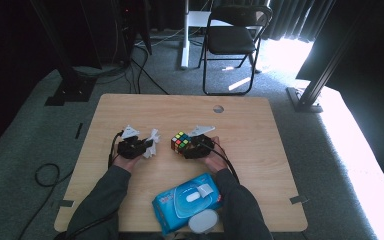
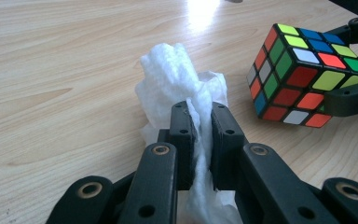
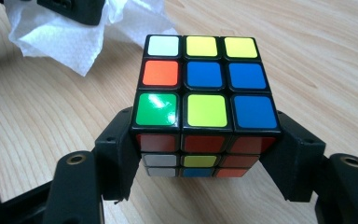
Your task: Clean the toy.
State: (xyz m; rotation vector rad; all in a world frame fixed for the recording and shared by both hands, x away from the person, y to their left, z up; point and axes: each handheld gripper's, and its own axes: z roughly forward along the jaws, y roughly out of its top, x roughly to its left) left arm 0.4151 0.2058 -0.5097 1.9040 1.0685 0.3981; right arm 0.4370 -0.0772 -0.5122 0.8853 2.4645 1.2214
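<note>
High view. The left gripper (image 1: pixel 149 145) pinches a crumpled white tissue (image 1: pixel 153 141); the right gripper (image 1: pixel 187 146) clamps a colour cube (image 1: pixel 180 142). Both rest low over the wooden table (image 1: pixel 260 150), facing each other with a narrow strip of bare wood between tissue and cube. A blue pack of wipes (image 1: pixel 187 202) lies behind both grippers, between the person's forearms.

Left gripper view. The left gripper (image 2: pixel 199 122) has its jaws drawn nearly together on a fold of the tissue (image 2: pixel 177 79), which rises ahead of the tips as an upright wad. The cube (image 2: pixel 303 74) lies ahead and to the right of these jaws, tilted, one corner lowest, near but not touching the tissue.

Right gripper view. The right gripper (image 3: pixel 205 151) holds the cube (image 3: pixel 203 88) by two opposite sides, jaws spread to its full width, top face toward the camera. The tissue (image 3: pixel 65 37) lies ahead and to the left of these jaws.

Judgement: if a wipe is intended, the tissue must cross the gap toward the cube's near face; the left gripper is the one to travel.
</note>
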